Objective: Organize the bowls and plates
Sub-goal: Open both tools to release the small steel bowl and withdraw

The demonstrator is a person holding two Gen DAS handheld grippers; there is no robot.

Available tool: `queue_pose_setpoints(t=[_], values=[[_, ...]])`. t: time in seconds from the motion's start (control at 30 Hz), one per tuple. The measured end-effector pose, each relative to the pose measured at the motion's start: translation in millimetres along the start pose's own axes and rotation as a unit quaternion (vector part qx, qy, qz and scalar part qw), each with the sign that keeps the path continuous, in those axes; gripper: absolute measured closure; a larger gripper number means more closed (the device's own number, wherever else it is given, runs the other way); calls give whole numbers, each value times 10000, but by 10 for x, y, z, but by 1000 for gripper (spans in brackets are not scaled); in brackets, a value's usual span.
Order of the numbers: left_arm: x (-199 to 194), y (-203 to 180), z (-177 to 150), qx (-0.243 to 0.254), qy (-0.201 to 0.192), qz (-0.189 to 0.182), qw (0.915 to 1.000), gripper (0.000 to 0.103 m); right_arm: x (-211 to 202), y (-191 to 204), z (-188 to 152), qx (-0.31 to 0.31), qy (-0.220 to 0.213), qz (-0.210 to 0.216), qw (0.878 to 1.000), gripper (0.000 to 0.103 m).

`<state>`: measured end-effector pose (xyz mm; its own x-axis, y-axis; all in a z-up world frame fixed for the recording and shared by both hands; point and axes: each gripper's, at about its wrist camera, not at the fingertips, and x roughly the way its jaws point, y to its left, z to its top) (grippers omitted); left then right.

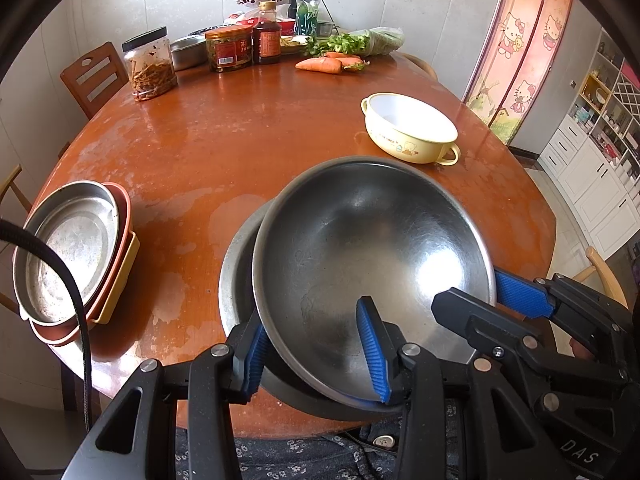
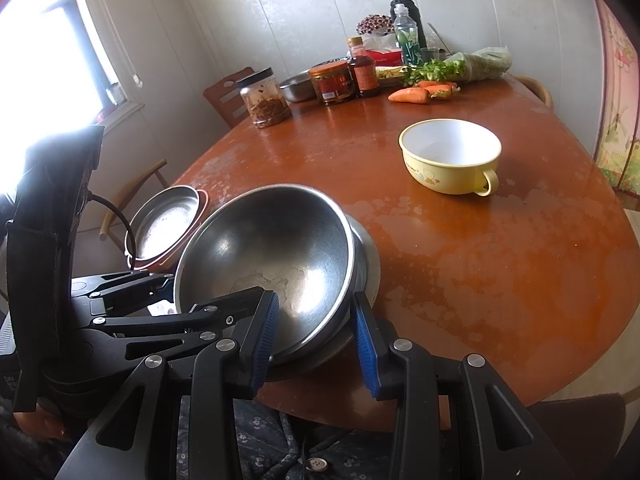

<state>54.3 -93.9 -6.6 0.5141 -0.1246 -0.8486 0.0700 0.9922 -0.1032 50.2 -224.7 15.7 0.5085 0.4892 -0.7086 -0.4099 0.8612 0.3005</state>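
Note:
A steel bowl (image 1: 372, 240) lies tilted inside a second steel bowl (image 1: 236, 272) at the table's near edge. My left gripper (image 1: 316, 348) is open and straddles the top bowl's near rim, one finger inside. My right gripper (image 1: 480, 296) also straddles that rim on the right, open; in the right wrist view it (image 2: 316, 332) spans both bowls (image 2: 268, 248). A yellow two-handled bowl (image 1: 408, 128) stands empty at the far right, also in the right wrist view (image 2: 452, 156). A steel plate (image 1: 68, 248) tops a stack of red and yellow plates (image 1: 120, 264) at the left.
Jars (image 1: 150, 64), a sauce bottle (image 1: 266, 34), a steel basin (image 1: 186, 50), carrots (image 1: 320, 65) and greens (image 1: 348, 42) crowd the round wooden table's (image 1: 240, 132) far side. Wooden chairs (image 1: 94, 74) stand around it. A cable (image 1: 82, 320) hangs at left.

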Motion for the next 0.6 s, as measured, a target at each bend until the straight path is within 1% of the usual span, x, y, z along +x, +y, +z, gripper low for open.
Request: queue_pose_setpoints(t=[0.23, 0.47, 0.6], values=[[7, -6, -2, 16, -11, 15, 10000, 61, 10, -58, 16, 138, 40, 100, 9998, 60], [6, -5, 7, 32, -4, 41, 10000, 60, 7, -90, 24, 148, 37, 108, 9998, 57], [2, -4, 12, 56, -5, 39, 10000, 60, 4, -110, 30, 197, 37, 147, 9997, 57]])
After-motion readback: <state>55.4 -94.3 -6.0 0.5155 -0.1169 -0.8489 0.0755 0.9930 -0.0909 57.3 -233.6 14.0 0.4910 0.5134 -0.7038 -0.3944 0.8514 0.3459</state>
